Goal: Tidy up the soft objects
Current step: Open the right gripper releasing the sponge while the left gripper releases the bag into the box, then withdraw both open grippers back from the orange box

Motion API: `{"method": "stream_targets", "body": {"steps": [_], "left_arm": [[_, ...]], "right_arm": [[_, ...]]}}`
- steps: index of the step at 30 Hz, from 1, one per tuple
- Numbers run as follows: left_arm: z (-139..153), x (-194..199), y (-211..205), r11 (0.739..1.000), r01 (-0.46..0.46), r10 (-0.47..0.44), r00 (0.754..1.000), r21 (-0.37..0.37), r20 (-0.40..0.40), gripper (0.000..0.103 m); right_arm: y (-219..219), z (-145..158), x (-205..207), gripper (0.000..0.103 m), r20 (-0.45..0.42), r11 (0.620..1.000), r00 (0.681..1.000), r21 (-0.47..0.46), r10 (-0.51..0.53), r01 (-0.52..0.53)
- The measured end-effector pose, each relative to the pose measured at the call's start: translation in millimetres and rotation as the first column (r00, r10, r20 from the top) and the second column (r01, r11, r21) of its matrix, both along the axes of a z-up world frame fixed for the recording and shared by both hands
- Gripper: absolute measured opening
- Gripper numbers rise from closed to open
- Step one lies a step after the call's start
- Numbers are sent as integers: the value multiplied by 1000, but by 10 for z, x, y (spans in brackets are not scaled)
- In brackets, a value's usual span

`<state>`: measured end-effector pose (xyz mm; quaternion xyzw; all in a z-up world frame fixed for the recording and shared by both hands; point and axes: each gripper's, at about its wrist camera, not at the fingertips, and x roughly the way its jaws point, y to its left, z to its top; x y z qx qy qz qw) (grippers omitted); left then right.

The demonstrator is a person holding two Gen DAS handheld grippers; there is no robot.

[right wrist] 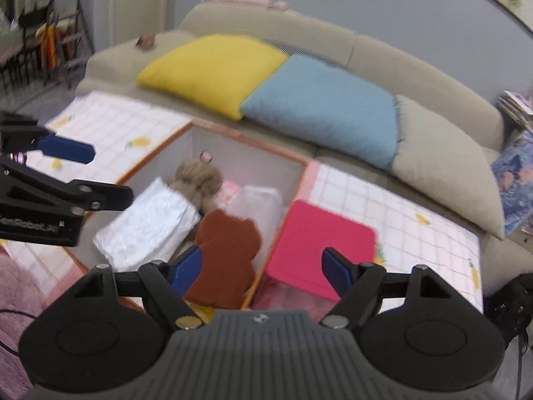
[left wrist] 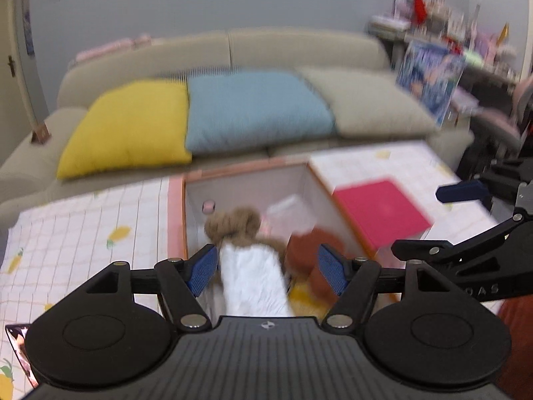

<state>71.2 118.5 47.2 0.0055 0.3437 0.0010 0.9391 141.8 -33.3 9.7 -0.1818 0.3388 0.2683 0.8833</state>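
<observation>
An open storage box [left wrist: 175,213] [right wrist: 299,166] with white walls and an orange-pink rim stands on the table. Inside lie a white fluffy cloth [left wrist: 255,280] [right wrist: 150,226], a tan plush toy [left wrist: 233,225] [right wrist: 200,176], a brown bear-shaped plush [left wrist: 309,250] [right wrist: 226,253] and a clear plastic bag [left wrist: 289,213] [right wrist: 260,206]. My left gripper [left wrist: 266,268] is open just above the white cloth and also shows in the right wrist view [right wrist: 66,166]. My right gripper [right wrist: 260,273] is open over the box's right wall, its left finger [right wrist: 186,268] beside the brown plush.
A pink flat lid [left wrist: 379,211] [right wrist: 319,246] lies right of the box on the checked tablecloth [left wrist: 83,233] [right wrist: 416,220]. Behind is a beige sofa [left wrist: 299,46] with yellow [left wrist: 133,126], blue [left wrist: 253,106] and beige [left wrist: 376,103] cushions. Cluttered shelves [left wrist: 449,33] stand at the right.
</observation>
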Motion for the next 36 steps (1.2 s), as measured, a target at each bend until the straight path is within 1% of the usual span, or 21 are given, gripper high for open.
{"method": "stream_targets", "body": {"steps": [2, 4, 5, 8, 10, 12, 13, 15, 18, 21, 24, 26, 28, 30, 33, 36], "left_arm": [[153, -114, -70, 1000, 2, -1, 997, -15, 73, 82], [281, -225, -167, 1000, 10, -7, 991, -20, 135, 82], [338, -280, -223, 1000, 17, -14, 986, -16, 165, 82], [429, -437, -409, 1000, 27, -28, 970, 11, 243, 82], [449, -529, -545, 998, 50, -55, 962, 23, 266, 83], [446, -614, -664, 997, 70, -76, 960, 32, 270, 85], [439, -660, -719, 997, 70, -75, 958, 30, 277, 89], [393, -737, -804, 998, 53, -57, 955, 21, 291, 90], [245, -816, -912, 999, 8, -18, 953, 34, 302, 90], [98, -850, -982, 998, -39, 24, 958, 48, 287, 90], [-22, -874, -976, 998, -65, 59, 963, 15, 263, 90], [-96, -873, -966, 997, -80, 78, 970, -2, 228, 92], [-204, -820, -947, 996, -89, 89, 980, -10, 177, 92], [-325, -797, -951, 995, -97, 95, 984, 10, 151, 92], [-522, -745, -1022, 991, -109, 102, 991, 84, 83, 92], [-631, -748, -1068, 991, -85, 80, 995, 104, 51, 92]], "right_arm": [[-164, 179, -58, 83, 19, 998, 999, 53, -40, 39], [-328, 326, -134, 85, 34, 991, 996, 105, -82, 78], [-406, 386, -178, 88, 42, 987, 994, 126, -101, 95], [-630, 521, -353, 91, 62, 971, 985, 187, -163, 149], [-778, 579, -476, 97, 59, 956, 978, 226, -202, 185], [-906, 597, -585, 97, 51, 942, 970, 255, -236, 216], [-968, 593, -649, 97, 47, 936, 967, 265, -251, 231], [-1054, 568, -748, 97, 45, 930, 961, 268, -271, 250], [-1148, 517, -901, 97, 67, 927, 954, 263, -293, 266], [-1191, 415, -1032, 97, 86, 922, 944, 261, -318, 287], [-1188, 246, -1122, 97, 101, 922, 935, 231, -339, 309], [-1184, 123, -1151, 97, 100, 921, 931, 219, -350, 323], [-1191, 14, -1159, 97, 87, 916, 927, 210, -366, 342], [-1182, -94, -1148, 97, 74, 912, 923, 202, -377, 357], [-1131, -256, -1158, 97, 72, 919, 928, 186, -365, 347], [-1098, -369, -1150, 97, 68, 930, 935, 157, -347, 333]]}}
